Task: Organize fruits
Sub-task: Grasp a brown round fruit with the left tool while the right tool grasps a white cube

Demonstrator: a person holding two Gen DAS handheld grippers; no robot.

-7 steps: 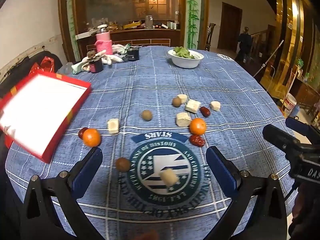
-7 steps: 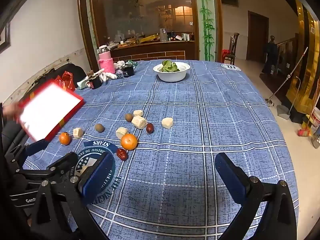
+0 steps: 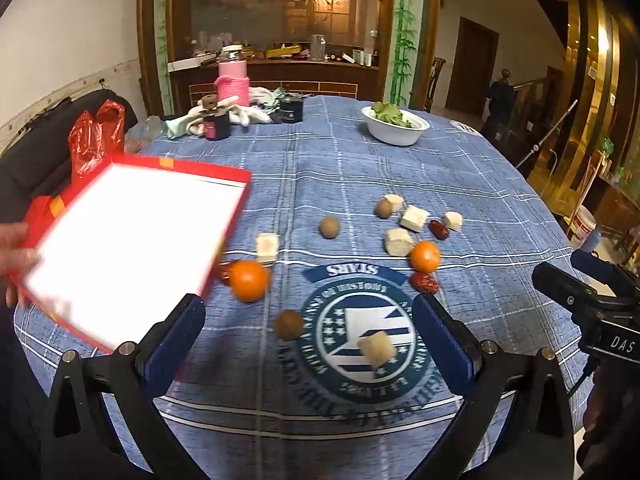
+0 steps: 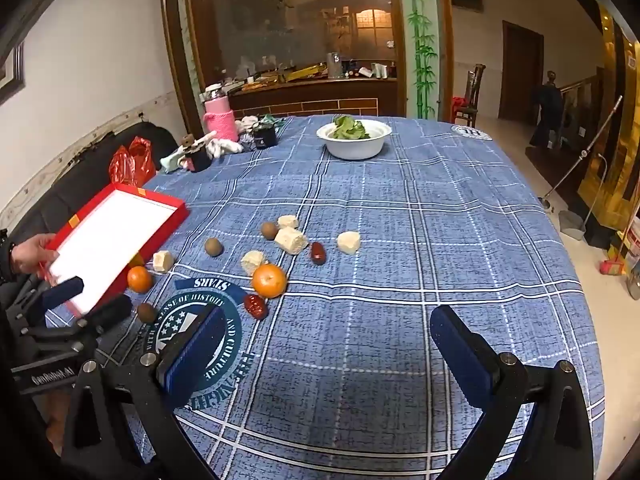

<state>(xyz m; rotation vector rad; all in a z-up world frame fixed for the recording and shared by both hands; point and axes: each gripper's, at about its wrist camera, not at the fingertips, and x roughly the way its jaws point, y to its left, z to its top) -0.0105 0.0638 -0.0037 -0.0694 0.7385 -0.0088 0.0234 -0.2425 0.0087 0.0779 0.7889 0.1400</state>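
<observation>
At far left, a bare hand (image 3: 14,254) grips a red tray (image 3: 132,248), tilted over the table (image 3: 360,168). Beside it the left claw (image 3: 308,344) hovers, jaws wide apart and empty. Oranges (image 3: 249,281), brown fruits, red dates and pale cubes lie scattered mid-table. The right claw (image 4: 328,354) angles downward, jaws apart, holding nothing.

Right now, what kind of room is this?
Probably a home dining room: a big table under a blue plaid tablecloth, a white bowl of greens, and a wooden sideboard cluttered with kitchen things behind it.
</observation>
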